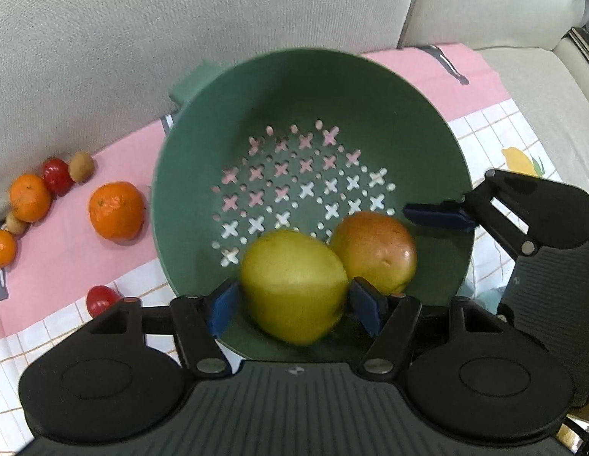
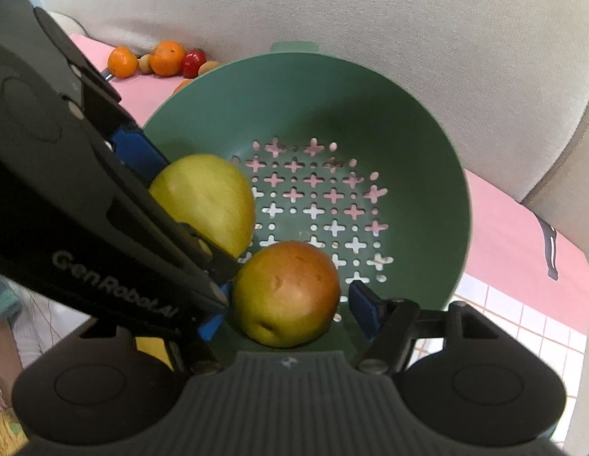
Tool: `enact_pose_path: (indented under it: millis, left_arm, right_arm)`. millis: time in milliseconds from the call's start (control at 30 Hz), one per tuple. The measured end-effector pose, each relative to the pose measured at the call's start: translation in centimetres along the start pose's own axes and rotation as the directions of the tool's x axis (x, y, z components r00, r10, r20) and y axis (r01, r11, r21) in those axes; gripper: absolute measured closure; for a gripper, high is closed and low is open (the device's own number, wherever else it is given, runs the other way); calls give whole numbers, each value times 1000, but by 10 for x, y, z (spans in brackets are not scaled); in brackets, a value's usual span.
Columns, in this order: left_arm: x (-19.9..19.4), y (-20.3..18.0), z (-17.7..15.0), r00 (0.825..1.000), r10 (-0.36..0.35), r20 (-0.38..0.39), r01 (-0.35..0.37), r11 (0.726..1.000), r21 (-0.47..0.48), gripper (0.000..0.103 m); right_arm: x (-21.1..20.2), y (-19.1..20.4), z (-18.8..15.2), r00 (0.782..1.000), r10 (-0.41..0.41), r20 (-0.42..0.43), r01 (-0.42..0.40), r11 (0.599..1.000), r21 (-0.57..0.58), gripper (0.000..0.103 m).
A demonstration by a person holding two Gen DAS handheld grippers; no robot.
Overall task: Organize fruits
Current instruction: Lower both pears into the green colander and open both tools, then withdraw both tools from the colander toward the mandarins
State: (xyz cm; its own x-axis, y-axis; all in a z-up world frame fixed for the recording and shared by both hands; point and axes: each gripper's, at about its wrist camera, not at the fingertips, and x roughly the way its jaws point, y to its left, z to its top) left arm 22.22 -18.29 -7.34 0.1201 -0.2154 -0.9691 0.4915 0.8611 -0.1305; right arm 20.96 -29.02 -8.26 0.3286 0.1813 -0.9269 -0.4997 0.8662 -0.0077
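Observation:
A green colander (image 1: 332, 87) stands on the cloth with two apples low in its near side. My left gripper (image 1: 294, 306) points down into it, its blue pads lying against both sides of the yellow-green apple (image 1: 290, 277). Right beside that one rests the red-green apple (image 1: 374, 250). In the right wrist view, my right gripper (image 2: 286, 311) straddles the red-green apple (image 2: 286, 288) with a thin gap at each pad, so it is open. The left gripper's black finger crosses that view over the yellow-green apple (image 2: 210, 197). The two fruits touch.
Left of the colander, on the pink cloth (image 1: 66, 250), lie several oranges (image 1: 117, 211), small red fruits (image 1: 100, 300) and brown kiwis (image 1: 81, 167). A beige sofa backrest (image 1: 180, 19) rises close behind. White checked cloth (image 1: 484, 129) covers the right side.

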Motion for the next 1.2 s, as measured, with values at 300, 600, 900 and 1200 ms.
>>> enact_pose_path:
  millis: [300,600,900,1200]
  left_arm:
    - [-26,-2,-5,997,-28,73,29,1000,-10,23]
    - [-79,-7,-32,974,16,225,-22,1000,21,23]
    - [-128,-4,-72,921,111,374,-135,990,39,23]
    - [-164,22,-123,865,205,458,-238,971,16,23]
  right_arm:
    - [-25,1,-1,998,-25,57,23,999,22,21]
    - [-57,11,-9,990,-60,127,49,994,94,21]
    - [-86,37,-17,970,-58,236,9,979,204,21]
    - [-98,72,-28,948,-34,316,-76,941,330,21]
